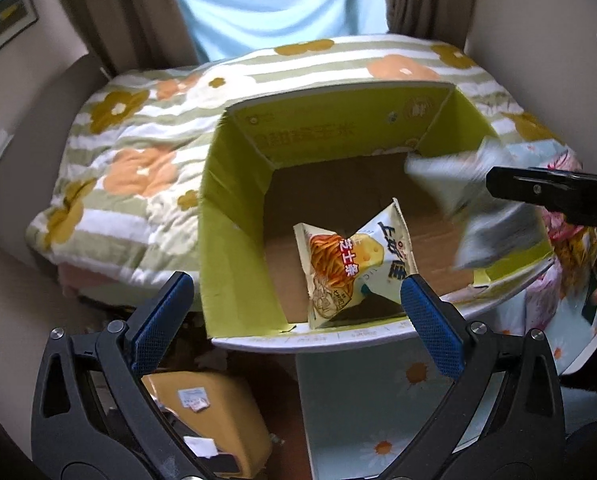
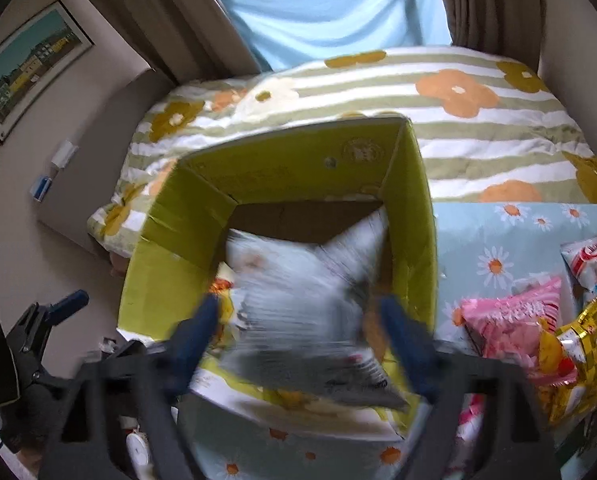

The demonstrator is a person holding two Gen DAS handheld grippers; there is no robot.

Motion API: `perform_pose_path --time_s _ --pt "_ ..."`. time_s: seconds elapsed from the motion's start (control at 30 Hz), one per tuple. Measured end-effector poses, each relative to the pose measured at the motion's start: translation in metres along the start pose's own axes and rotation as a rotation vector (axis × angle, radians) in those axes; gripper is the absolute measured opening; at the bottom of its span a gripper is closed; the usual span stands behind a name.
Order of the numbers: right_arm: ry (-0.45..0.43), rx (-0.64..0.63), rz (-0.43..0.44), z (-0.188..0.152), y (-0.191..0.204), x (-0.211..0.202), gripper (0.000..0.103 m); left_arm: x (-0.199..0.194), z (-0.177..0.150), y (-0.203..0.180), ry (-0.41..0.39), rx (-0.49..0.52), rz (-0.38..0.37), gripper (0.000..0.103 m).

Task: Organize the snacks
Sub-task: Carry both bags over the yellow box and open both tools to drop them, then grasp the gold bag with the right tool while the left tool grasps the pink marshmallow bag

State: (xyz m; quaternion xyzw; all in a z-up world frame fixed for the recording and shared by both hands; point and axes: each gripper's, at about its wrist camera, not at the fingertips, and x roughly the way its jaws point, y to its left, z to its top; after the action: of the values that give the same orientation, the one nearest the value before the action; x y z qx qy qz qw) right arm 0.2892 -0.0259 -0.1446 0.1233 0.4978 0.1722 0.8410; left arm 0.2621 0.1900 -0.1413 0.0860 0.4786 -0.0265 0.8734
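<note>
An open cardboard box (image 1: 234, 184) with lime-green flaps stands in front of me, its wall (image 2: 170, 232) also in the right wrist view. My left gripper (image 1: 294, 314) is open over the near rim. A cream noodle-snack packet (image 1: 350, 264) lies tilted inside the box, its corner by the right blue pad (image 1: 430, 320). My right gripper (image 2: 302, 332) is open above the box. A blurred grey-white packet (image 2: 306, 304) is between its fingers with no pad pressing on it. The same packet (image 1: 478, 208) shows at the box's right side.
More snack packets lie to the right on a daisy-print cloth (image 2: 498, 240): a pink one (image 2: 514, 320), a gold one (image 2: 578, 360) and a white-red one (image 2: 590, 256). A flowered quilt (image 2: 338, 80) lies behind the box. A yellow object (image 1: 218, 412) sits below on the floor.
</note>
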Motion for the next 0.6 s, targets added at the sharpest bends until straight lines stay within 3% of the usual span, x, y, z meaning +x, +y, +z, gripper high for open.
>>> perform_pose_path --time_s 0.1,0.4,0.6 --pt "-0.042 0.019 0.01 -0.002 -0.003 -0.004 0.103 -0.009 -0.003 0.0 -0.022 -0.015 0.004 0.103" --pt "-0.005 -0.024 -0.031 -0.008 0.001 -0.008 0.103 -0.014 -0.009 0.001 -0.032 -0.036 -0.017 0.103" --pt "0.006 0.01 -0.008 -0.013 -0.003 -0.018 0.103 0.001 -0.009 -0.013 -0.017 -0.029 -0.105 0.103"
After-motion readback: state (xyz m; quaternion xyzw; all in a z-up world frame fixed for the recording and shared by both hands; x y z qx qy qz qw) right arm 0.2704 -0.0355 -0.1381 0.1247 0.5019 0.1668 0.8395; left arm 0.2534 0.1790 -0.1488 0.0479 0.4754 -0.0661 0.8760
